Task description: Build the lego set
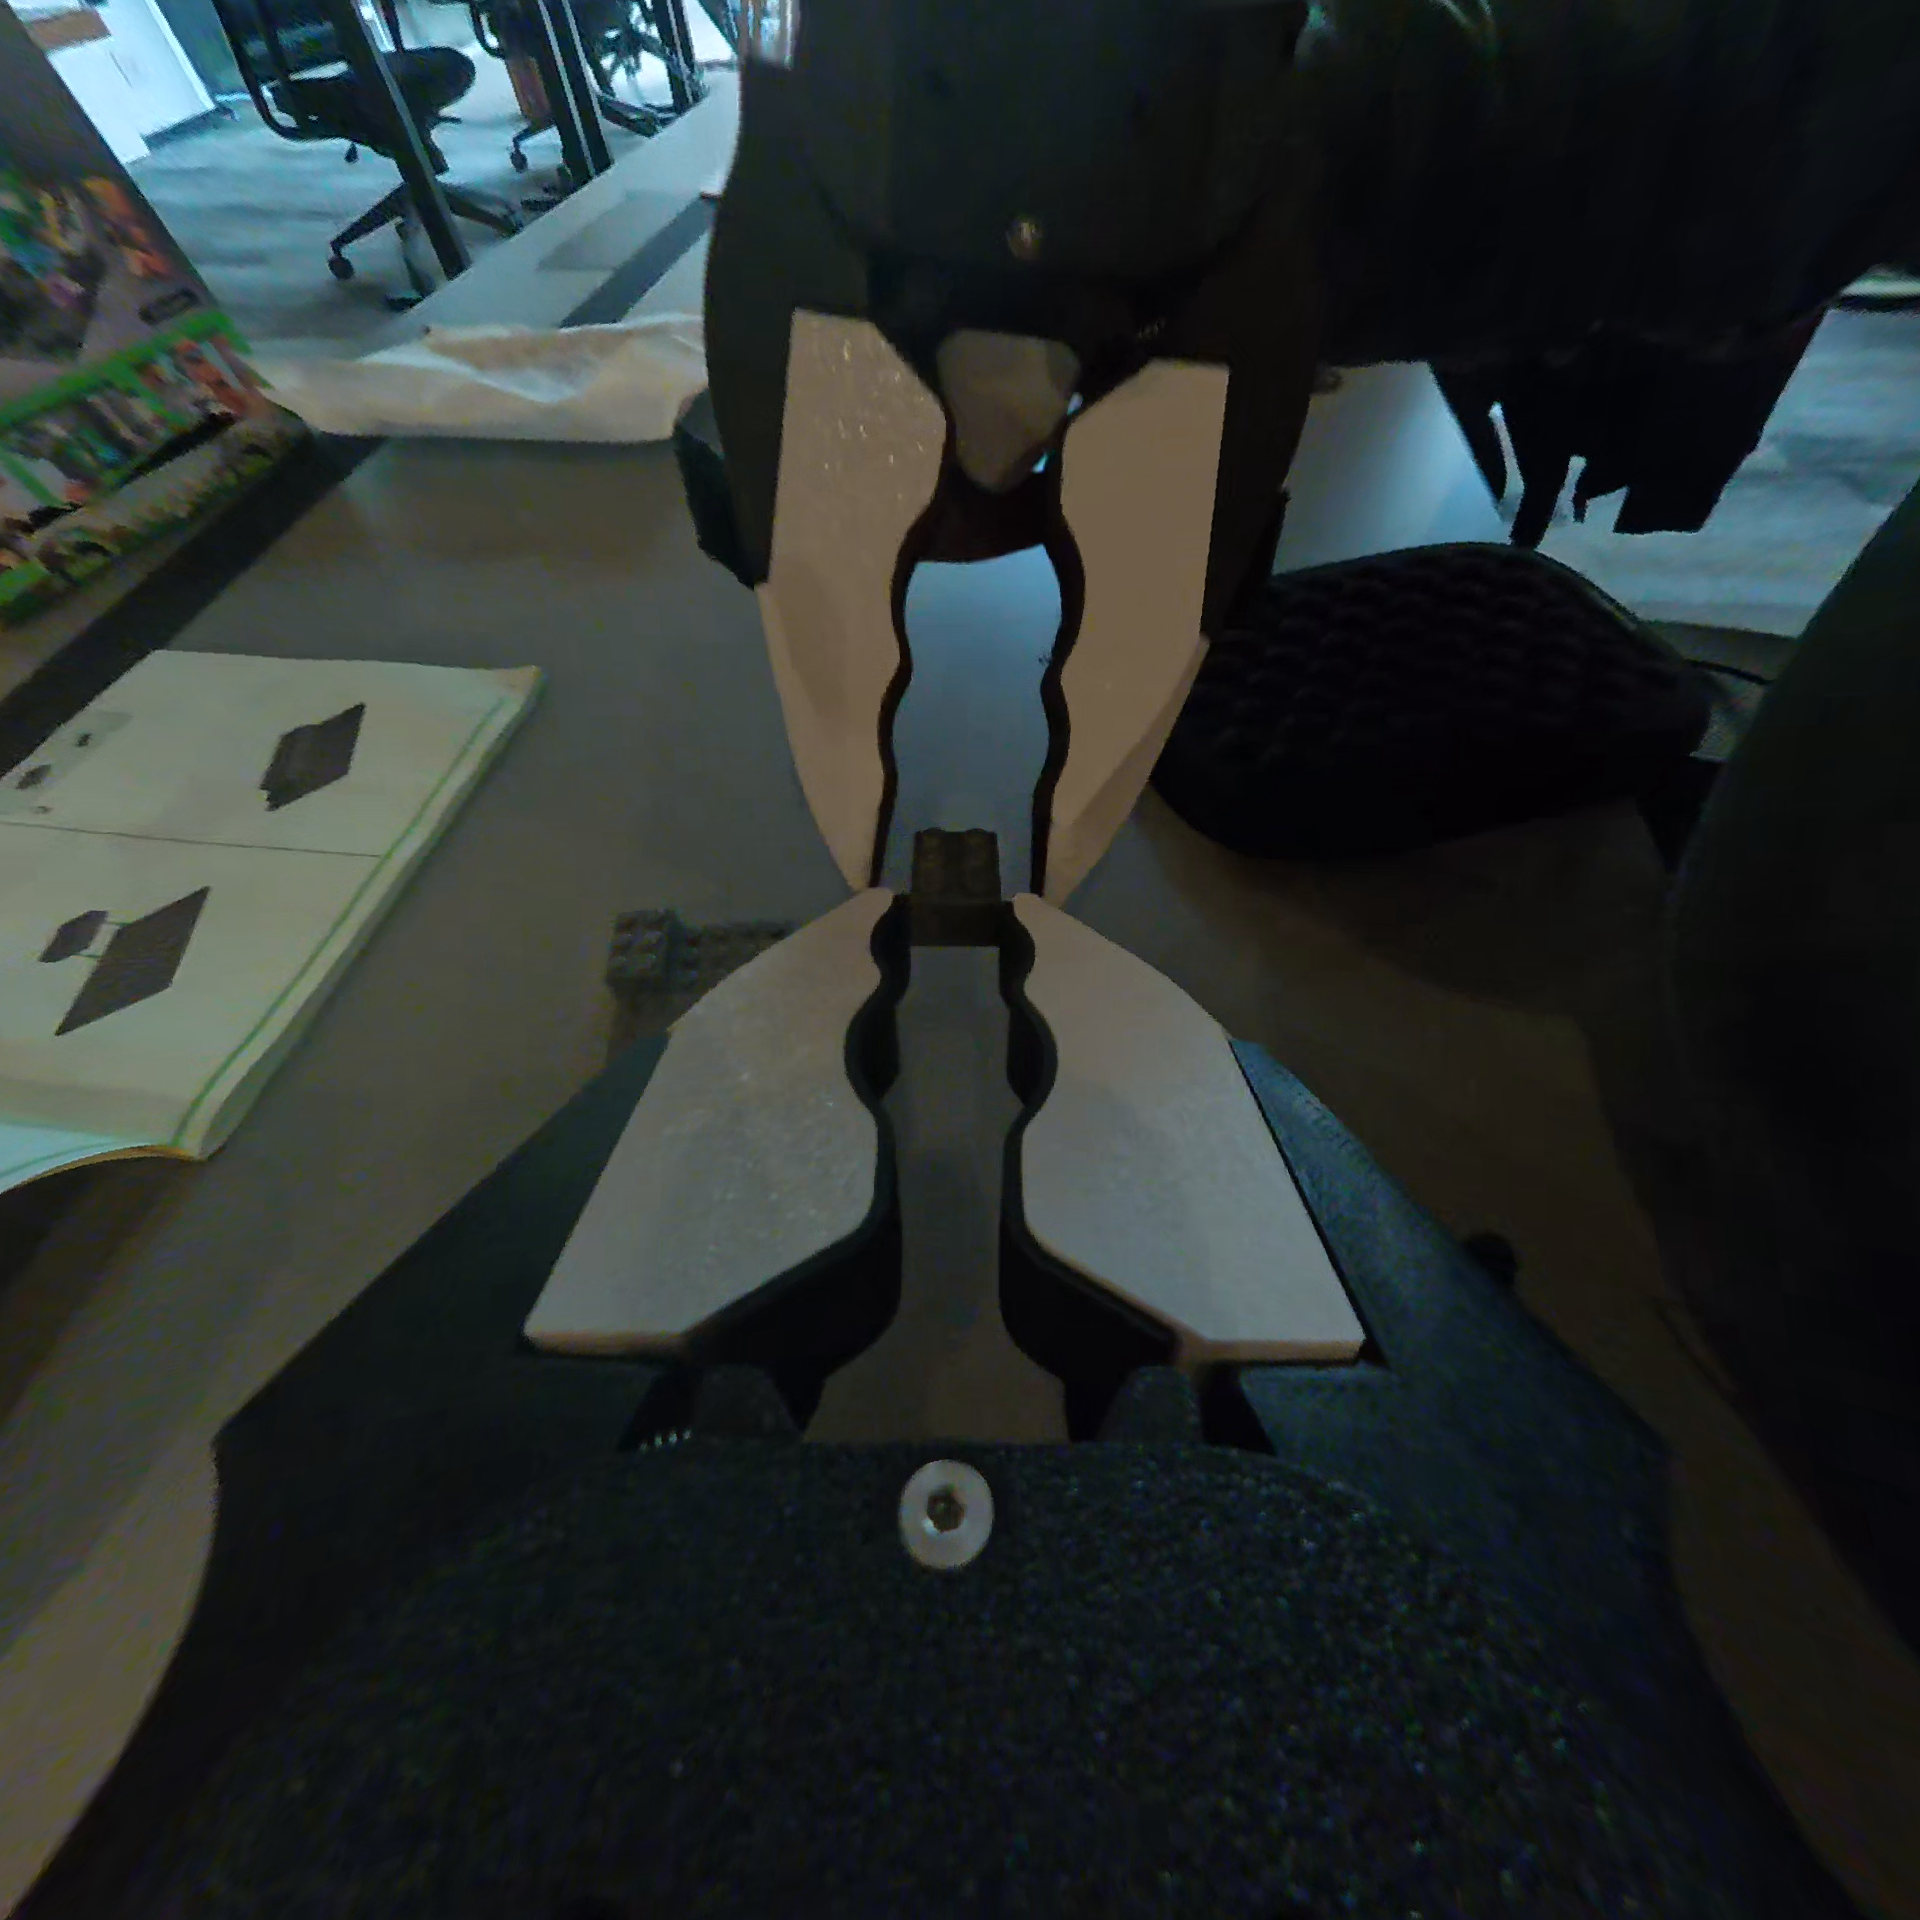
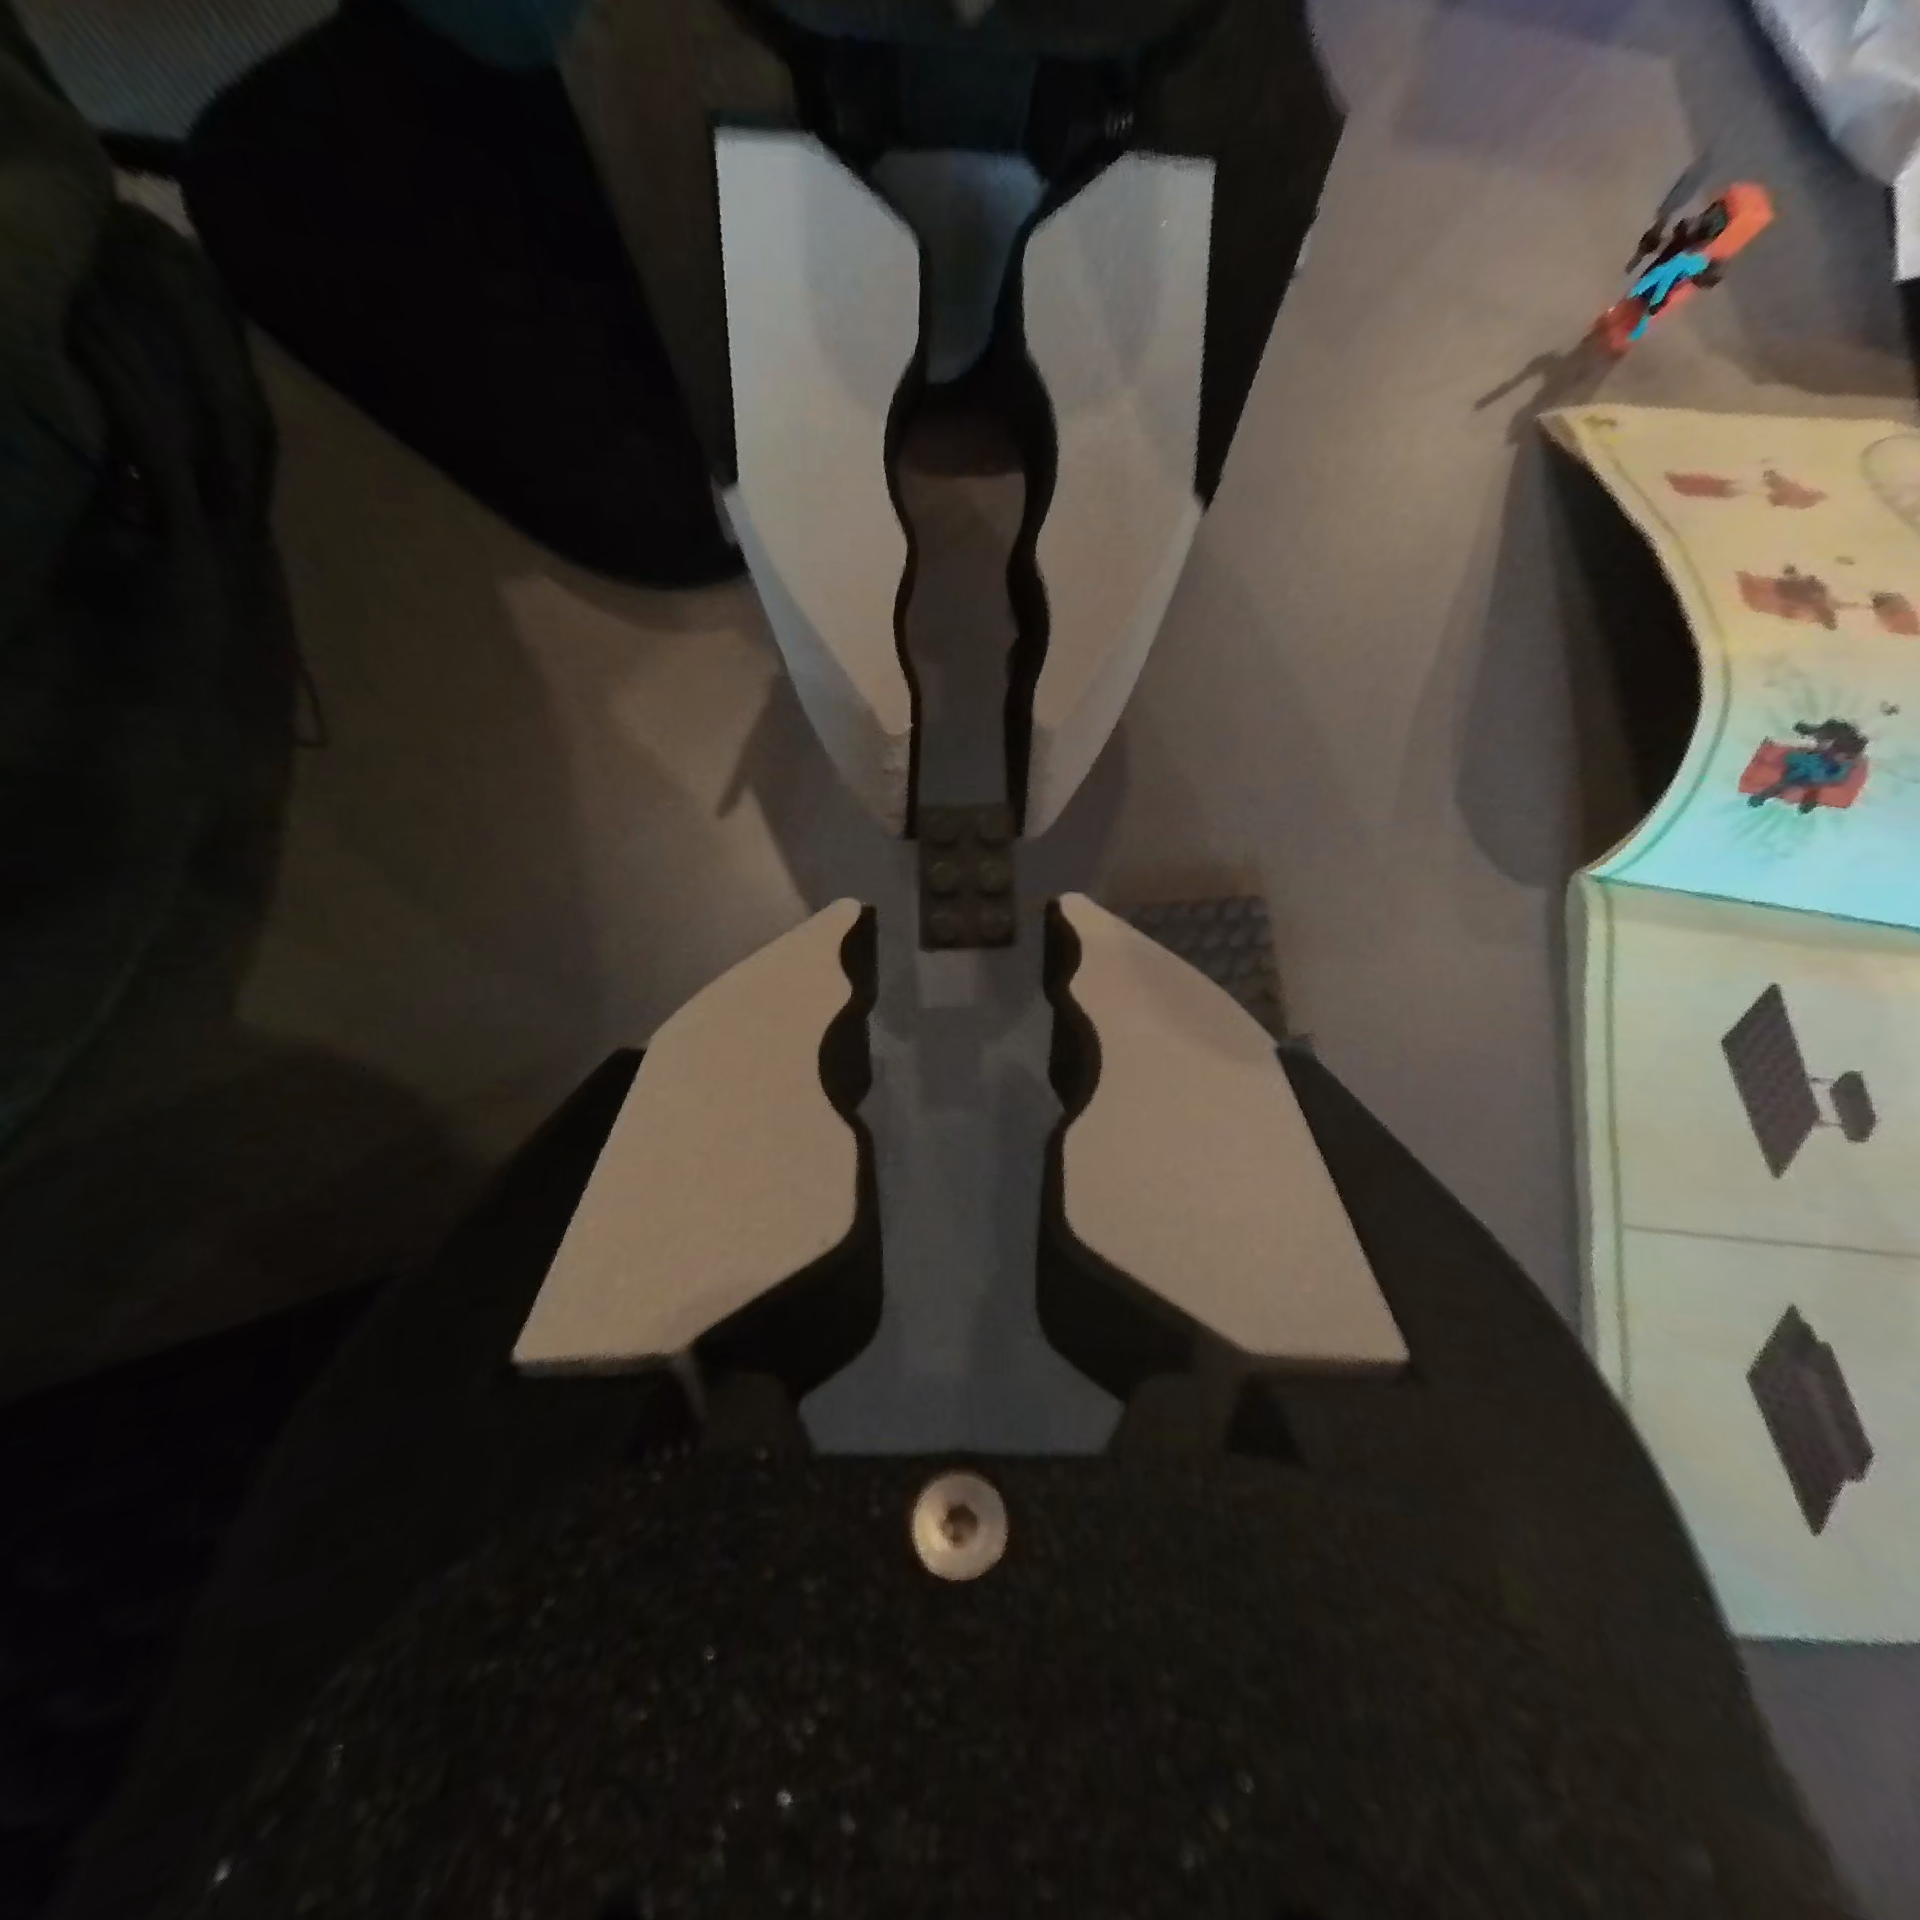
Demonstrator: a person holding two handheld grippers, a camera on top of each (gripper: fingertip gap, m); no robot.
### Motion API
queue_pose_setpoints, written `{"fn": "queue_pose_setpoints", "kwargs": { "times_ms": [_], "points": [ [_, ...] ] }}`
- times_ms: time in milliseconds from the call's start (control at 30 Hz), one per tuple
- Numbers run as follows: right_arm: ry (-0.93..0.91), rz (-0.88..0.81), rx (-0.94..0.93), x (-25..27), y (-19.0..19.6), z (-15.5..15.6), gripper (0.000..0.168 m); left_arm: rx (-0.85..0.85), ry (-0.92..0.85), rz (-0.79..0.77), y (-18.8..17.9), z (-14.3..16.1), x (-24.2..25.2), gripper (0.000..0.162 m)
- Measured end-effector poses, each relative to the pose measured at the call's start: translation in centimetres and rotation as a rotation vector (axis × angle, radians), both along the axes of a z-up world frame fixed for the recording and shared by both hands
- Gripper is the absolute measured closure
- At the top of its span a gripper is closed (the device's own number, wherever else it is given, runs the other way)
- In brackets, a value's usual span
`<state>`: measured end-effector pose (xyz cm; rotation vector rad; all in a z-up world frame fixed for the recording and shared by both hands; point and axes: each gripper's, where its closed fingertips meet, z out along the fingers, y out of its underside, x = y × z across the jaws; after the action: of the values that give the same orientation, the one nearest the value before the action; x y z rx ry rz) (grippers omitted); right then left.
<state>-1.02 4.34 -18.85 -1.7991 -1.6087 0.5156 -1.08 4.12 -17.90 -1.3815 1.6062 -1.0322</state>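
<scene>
A small dark grey brick [image 1: 954, 871] is pinched between the fingertips of my left gripper [image 1: 954, 912], which is shut on it and holds it above the table. My right gripper [image 1: 956, 881] faces the left one tip to tip. In the right wrist view my right gripper [image 2: 961, 920] stands open with its fingertips either side of the near end of the brick [image 2: 966, 883], a small gap on each side. The left gripper [image 2: 966, 826] grips the brick's far end. A dark grey studded baseplate [image 1: 675, 956] lies flat on the table just beside the grippers; it also shows in the right wrist view [image 2: 1205, 935].
An open instruction booklet [image 1: 208, 883] lies on the table on the far side of the baseplate [image 2: 1766, 1039]. A Lego box [image 1: 104, 364] stands behind it. A small orange and blue model [image 2: 1683, 260] sits beyond the booklet. A white bag [image 1: 520, 384] and a black mesh chair seat [image 1: 1434, 696] are nearby. Both grippers' tips are close together, under 4 cm apart.
</scene>
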Motion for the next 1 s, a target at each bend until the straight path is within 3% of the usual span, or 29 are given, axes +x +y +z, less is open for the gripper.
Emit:
{"fn": "queue_pose_setpoints", "kwargs": {
  "times_ms": [200, 367, 467, 667, 1000],
  "points": [
    [-0.006, 0.026, 0.014, -0.4, 0.6, 0.6, 0.152, 0.016, -0.011, 0.020, 0.6, -0.3, 0.0, 0.146],
    [-0.014, 0.036, 0.001, -0.3, 1.6, 0.6, 0.153, 0.000, -0.007, 0.066, 1.5, -0.4, -0.1, 0.146],
    [-0.083, 0.012, 0.019, 0.8, 3.9, -0.1, 0.153, 0.025, 0.038, 0.137, 3.0, -1.1, -0.6, 0.138],
    [-0.222, 0.002, 0.015, 1.7, 8.0, -3.0, 0.153, 0.028, 0.082, 0.224, 4.2, -1.7, -1.6, 0.140],
    [-0.293, 0.021, -0.051, 2.0, 8.7, -5.6, 0.153, -0.013, 0.071, 0.253, 4.9, -2.1, -2.7, 0.142]
  ]
}}
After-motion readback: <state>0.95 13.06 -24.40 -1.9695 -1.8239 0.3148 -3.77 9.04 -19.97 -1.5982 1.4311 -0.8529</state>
